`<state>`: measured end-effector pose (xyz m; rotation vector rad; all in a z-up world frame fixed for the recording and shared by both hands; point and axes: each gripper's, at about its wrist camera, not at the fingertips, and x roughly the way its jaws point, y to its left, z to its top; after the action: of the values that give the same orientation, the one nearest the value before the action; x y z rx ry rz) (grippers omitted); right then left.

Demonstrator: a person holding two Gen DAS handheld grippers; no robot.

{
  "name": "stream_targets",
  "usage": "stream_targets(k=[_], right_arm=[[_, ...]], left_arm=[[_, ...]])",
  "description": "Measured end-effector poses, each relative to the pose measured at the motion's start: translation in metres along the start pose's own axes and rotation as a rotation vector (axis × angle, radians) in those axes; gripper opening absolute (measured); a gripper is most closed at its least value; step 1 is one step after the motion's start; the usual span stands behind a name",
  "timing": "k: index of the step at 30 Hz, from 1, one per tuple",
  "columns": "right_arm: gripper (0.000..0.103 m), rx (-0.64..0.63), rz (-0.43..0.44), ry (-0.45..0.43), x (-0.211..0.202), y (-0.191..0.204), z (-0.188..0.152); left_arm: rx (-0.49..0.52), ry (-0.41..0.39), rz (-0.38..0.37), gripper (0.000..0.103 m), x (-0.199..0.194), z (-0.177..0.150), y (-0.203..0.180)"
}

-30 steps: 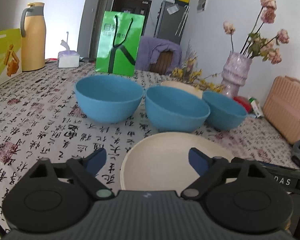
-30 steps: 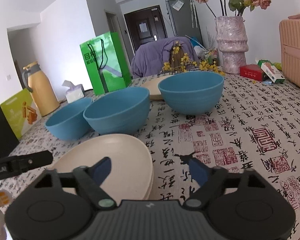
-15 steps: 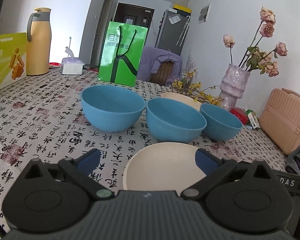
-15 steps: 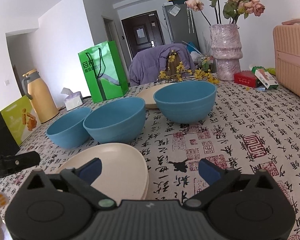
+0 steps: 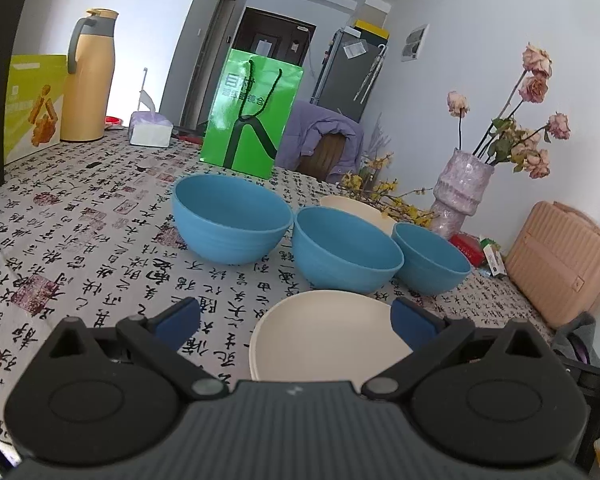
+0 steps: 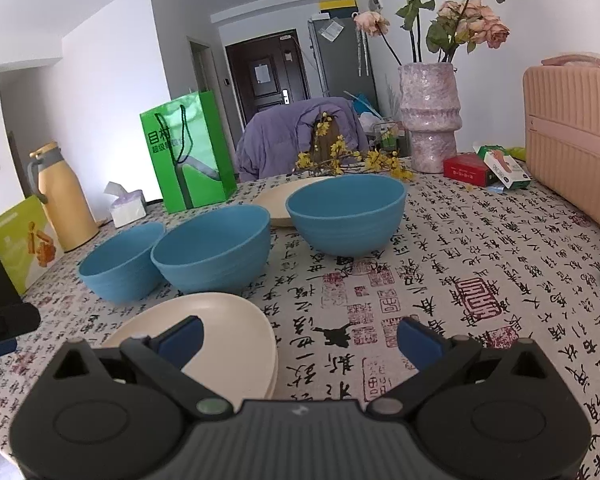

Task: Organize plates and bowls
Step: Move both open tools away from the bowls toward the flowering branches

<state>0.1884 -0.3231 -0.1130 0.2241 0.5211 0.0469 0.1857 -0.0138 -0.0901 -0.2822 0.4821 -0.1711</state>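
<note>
Three blue bowls stand in a row on the patterned tablecloth: a left bowl (image 5: 231,216) (image 6: 120,262), a middle bowl (image 5: 346,248) (image 6: 214,246) and a right bowl (image 5: 430,258) (image 6: 346,214). A cream plate stack (image 5: 328,334) (image 6: 220,328) lies in front of them. Another cream plate (image 5: 358,208) (image 6: 280,202) lies behind the bowls. My left gripper (image 5: 296,318) is open and empty above the near plate. My right gripper (image 6: 298,338) is open and empty, its left finger over the near plate's edge.
A green paper bag (image 5: 252,114), a yellow thermos (image 5: 88,76), a tissue box (image 5: 150,132) and a yellow-green box (image 5: 32,106) stand at the back left. A pink vase with flowers (image 6: 428,116), small boxes (image 6: 484,168) and a pink case (image 6: 572,136) stand at the right.
Both grippers have opened wider and drawn back and up a little from the near plate. The bowls and plates have not moved.
</note>
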Motion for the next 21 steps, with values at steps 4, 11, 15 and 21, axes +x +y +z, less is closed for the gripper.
stream_targets(k=[4,11,15,21], right_arm=[[0.103,0.020,0.005,-0.011,-0.008,-0.002,0.002],[0.103,0.022,-0.021,-0.057,-0.027,-0.001,0.008],[0.103,0.021,0.000,-0.073,-0.037,0.000,0.017],[0.103,-0.011,0.036,-0.085,-0.047,0.002,0.037]], left_arm=[[-0.012,-0.010,0.008,0.103,-0.008,0.002,0.001],[-0.031,-0.009,0.001,0.103,-0.022,0.005,0.000],[-0.029,-0.020,0.009,0.103,-0.030,0.012,-0.005],[-0.018,-0.037,-0.012,0.103,-0.037,0.025,-0.018]])
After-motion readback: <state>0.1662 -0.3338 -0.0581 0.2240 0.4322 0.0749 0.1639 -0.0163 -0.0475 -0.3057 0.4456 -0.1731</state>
